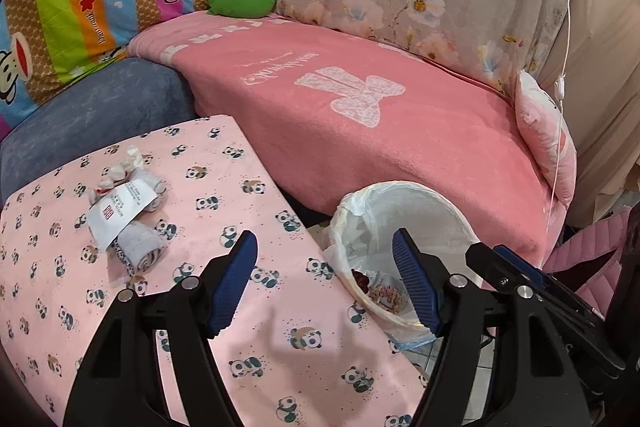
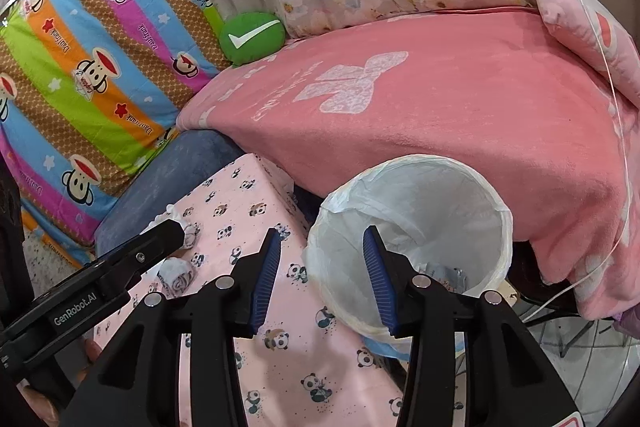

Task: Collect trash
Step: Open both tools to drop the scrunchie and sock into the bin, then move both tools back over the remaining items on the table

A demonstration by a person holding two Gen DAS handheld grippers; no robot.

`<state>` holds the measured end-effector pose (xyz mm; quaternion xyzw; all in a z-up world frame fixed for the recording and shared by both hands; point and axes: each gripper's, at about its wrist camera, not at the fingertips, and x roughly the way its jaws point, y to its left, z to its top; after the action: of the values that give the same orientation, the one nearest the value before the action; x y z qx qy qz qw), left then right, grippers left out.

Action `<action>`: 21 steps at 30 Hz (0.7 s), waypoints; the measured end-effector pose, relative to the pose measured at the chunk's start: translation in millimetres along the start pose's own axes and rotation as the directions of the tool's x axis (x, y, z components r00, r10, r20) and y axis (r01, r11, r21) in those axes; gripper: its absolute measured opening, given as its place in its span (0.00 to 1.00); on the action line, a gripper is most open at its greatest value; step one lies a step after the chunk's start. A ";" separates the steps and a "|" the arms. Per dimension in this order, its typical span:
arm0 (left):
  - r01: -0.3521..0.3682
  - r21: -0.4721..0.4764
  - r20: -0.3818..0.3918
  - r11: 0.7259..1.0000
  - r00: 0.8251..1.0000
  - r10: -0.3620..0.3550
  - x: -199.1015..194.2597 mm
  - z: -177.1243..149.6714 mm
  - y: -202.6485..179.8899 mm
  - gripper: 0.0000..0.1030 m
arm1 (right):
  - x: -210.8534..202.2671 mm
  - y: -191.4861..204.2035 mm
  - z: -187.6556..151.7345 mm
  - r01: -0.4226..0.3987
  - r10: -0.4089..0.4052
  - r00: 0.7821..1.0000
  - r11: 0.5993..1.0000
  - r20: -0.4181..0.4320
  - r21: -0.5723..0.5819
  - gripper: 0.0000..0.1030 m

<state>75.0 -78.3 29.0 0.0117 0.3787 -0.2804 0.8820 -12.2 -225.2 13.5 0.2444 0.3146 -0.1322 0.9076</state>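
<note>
Left wrist: left gripper (image 1: pixel 324 275) is hanging open, empty. Trash pile (image 1: pixel 126 211) is lying on panda-print table (image 1: pixel 240 307): light, soft tissue wads plus a thin paper tag with red logo, text unreadable. Pinch a wad's bulge.

Right wrist: right gripper (image 2: pixel 322 271) is gaping, empty, over bin (image 2: pixel 408 239). "GenRobot.AI" is showing on the other gripper.

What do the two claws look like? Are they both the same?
Yes, they match. The left claw and the right claw each have two chunky black plastic arms with round silver bolts. The fingers carry blue ribbed pads. In the right wrist view, white "GenRobot.AI" lettering shows on the side of the left claw.
</note>
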 end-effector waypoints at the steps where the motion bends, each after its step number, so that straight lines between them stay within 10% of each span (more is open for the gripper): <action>1: -0.007 -0.008 0.000 1.000 1.000 0.007 -2.0 -1.6 4.5 0.65 | -0.1 3.6 -0.8 -0.003 0.003 1.000 1.000 -0.002 -0.005 0.45; 21: -0.211 -0.203 -0.037 0.956 0.977 0.208 -42.6 -47.4 132.5 0.70 | 28.3 120.0 -52.3 -0.108 0.085 0.988 0.978 -0.132 -0.178 0.45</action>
<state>86.7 65.1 -1.4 -0.0376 0.4091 -0.1444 0.9002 30.3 -98.6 3.0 0.1819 0.3689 -0.0428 0.9105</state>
